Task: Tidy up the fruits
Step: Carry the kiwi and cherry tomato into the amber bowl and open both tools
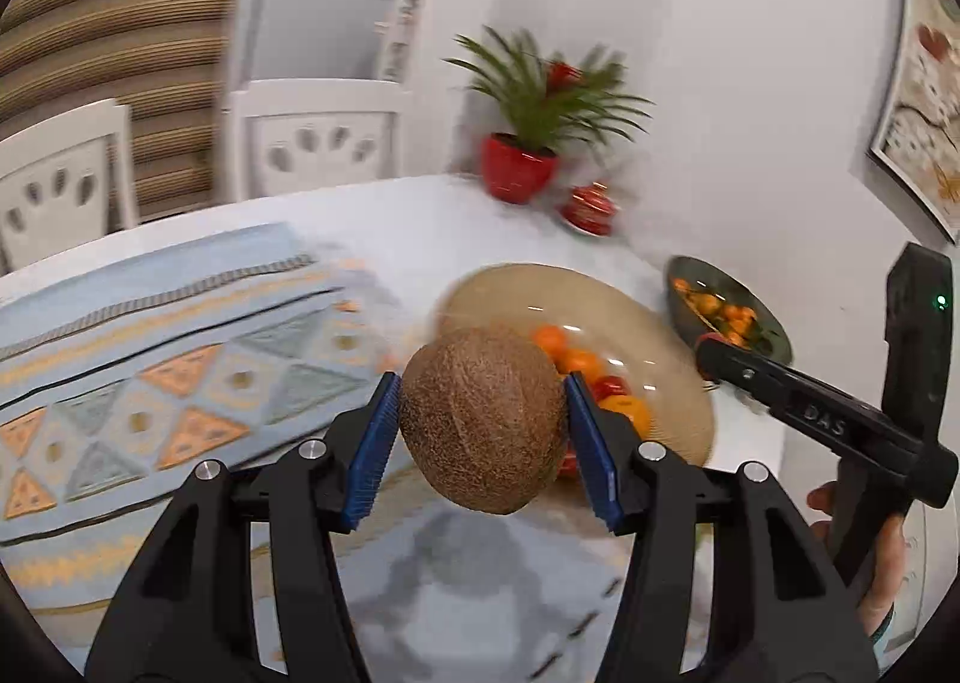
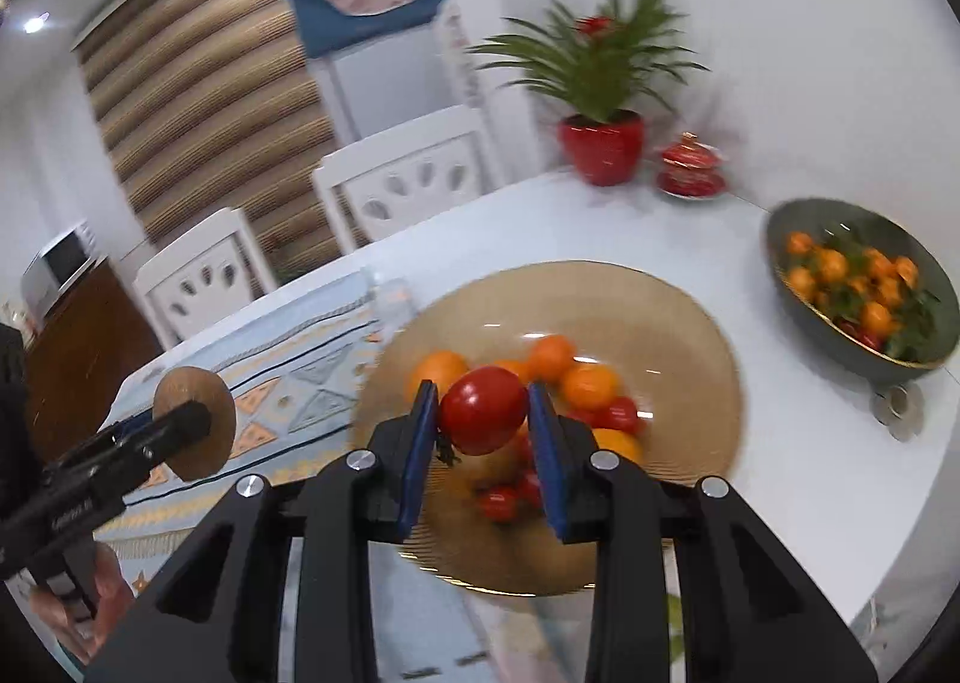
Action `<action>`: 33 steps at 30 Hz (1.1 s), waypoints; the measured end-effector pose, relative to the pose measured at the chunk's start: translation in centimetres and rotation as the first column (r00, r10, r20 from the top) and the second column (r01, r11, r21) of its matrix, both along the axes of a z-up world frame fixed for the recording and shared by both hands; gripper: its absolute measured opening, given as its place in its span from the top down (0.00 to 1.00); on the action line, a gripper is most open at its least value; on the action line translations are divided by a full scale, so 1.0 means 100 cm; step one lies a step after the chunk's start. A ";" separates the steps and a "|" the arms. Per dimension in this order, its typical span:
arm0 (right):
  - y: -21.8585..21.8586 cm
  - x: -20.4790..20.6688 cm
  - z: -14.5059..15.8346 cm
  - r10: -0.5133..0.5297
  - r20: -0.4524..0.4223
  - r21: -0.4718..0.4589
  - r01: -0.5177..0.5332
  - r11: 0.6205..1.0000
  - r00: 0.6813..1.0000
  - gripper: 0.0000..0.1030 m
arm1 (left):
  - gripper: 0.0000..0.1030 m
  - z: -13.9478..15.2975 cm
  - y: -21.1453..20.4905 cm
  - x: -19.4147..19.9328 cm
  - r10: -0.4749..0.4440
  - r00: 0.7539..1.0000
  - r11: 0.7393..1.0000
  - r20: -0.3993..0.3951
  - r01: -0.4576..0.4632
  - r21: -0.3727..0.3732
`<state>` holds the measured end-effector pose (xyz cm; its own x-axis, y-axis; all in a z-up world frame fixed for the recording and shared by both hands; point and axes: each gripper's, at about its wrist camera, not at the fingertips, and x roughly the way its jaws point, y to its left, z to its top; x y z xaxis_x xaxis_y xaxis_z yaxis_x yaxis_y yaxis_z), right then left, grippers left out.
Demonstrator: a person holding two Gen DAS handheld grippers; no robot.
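Coconut [image 1: 483,419] sat pinched between the blue pads of the left gripper [image 1: 480,431], the two fingers pressed against its flanks and the shell lifted clear of the patterned cloth [image 1: 168,359] below, where its shadow fell. Its long axis ran roughly away from the wrist and slightly downward, so the blunt near end hung below the fingers and the far end pointed at the tan plate [image 1: 660,335]. That plate lay just ahead of the left fingers and a little to their right, with oranges [image 1: 570,359] showing past the coconut's shoulder.

Further right, the right gripper [image 2: 483,413] held a red tomato [image 2: 483,410] between its pads, the fingers closed on the fruit's sides with its stem end turned toward the left pad. The tomato hung directly over the tan plate [image 2: 678,323], above the heap of oranges and small red fruit in the middle. Beyond and to the right of those fingers stood the dark green bowl [image 2: 924,347], well apart from the plate, already holding small oranges with leaves.

Judging by this, the tomato was the nearer to a resting place: the plate lay straight beneath it, while the coconut had yet to cross the plate's near rim. Motion blur left finer heights uncertain.
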<state>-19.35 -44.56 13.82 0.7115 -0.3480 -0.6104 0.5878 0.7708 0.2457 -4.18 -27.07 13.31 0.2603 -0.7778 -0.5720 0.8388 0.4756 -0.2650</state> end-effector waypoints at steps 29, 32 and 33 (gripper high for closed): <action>-0.083 -0.019 -0.058 -0.149 -0.124 0.088 0.160 0.983 0.981 0.71 | 0.47 -0.064 -0.113 -0.046 -0.180 0.981 0.976 -0.065 0.187 0.116; -0.084 -0.018 -0.059 -0.153 -0.130 0.086 0.164 0.983 0.980 0.69 | 0.47 -0.065 -0.115 -0.048 -0.183 0.981 0.974 -0.061 0.190 0.125; -0.084 -0.018 -0.059 -0.155 -0.129 0.086 0.167 0.982 0.979 0.69 | 0.46 -0.066 -0.116 -0.048 -0.182 0.982 0.973 -0.058 0.189 0.133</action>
<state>-21.14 -53.00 7.89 0.5696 -0.3881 -0.7245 0.7323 0.6399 0.2330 -8.97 -38.72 6.70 0.0906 -0.7235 -0.6844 0.9045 0.3473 -0.2475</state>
